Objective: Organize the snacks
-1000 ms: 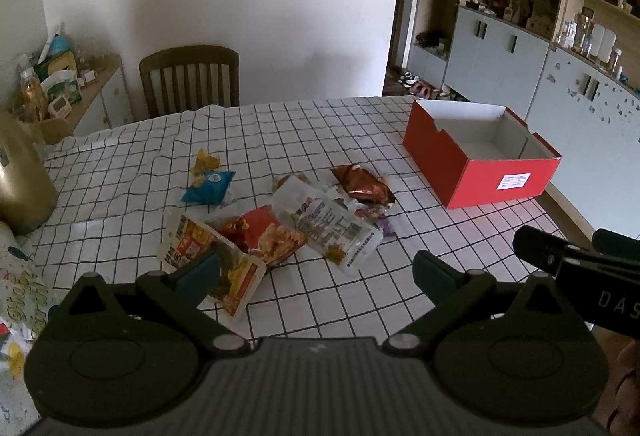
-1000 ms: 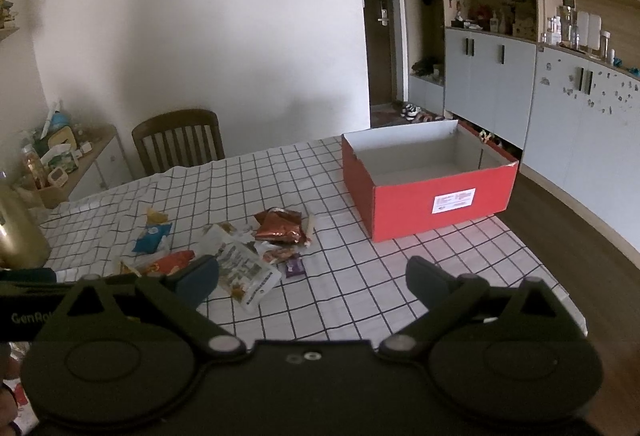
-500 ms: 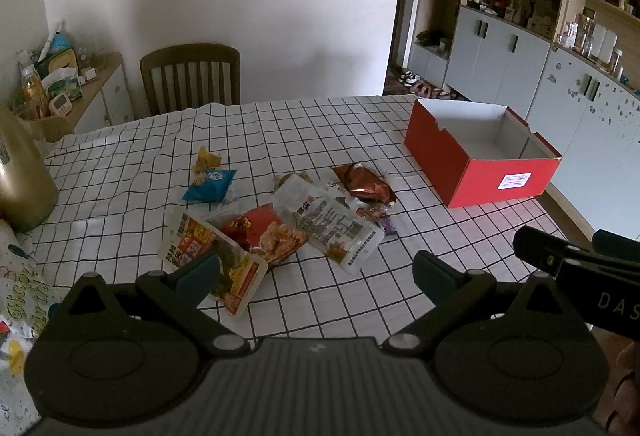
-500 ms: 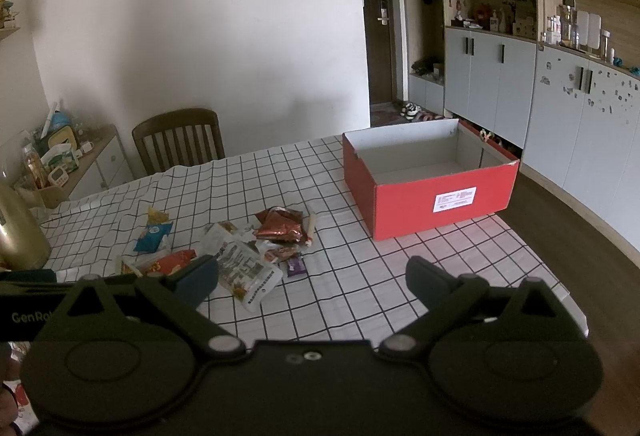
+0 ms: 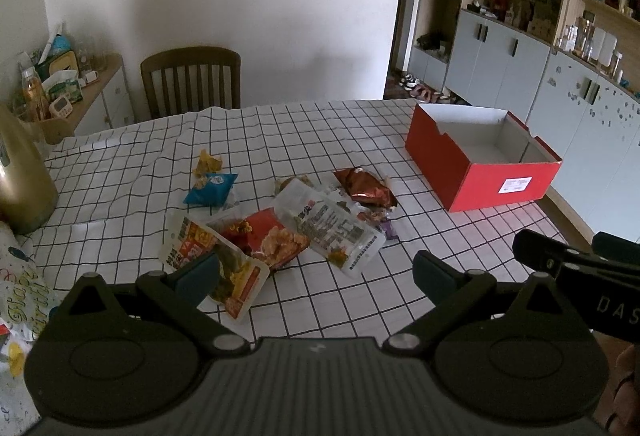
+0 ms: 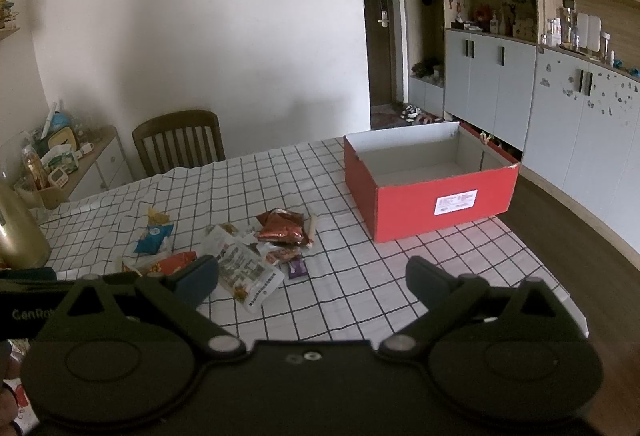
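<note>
Hovering short of the pile: left claw [image 5: 316, 270] spread wide, holding nothing; right claw [image 6: 312, 278] likewise agape and empty. Step in hand, by judgement: the start, no packet yet taken.

Snacks [image 5: 280, 220]: loose heap at mid tabletop [image 5: 120, 171], including a blue packet [image 5: 210, 189], a brown foil packet [image 5: 366, 187] and a clear printed pouch [image 5: 328, 228].

Red box [image 6: 428, 181]: open, apparently empty, well apart to the right.

Next move likely calls for descent onto one packet, pinching a flat edge.

Surface: white cloth with black grid, rumpled. Room: wooden chair [image 5: 191, 81], grey cabinets [image 6: 500, 91], doorway.
</note>
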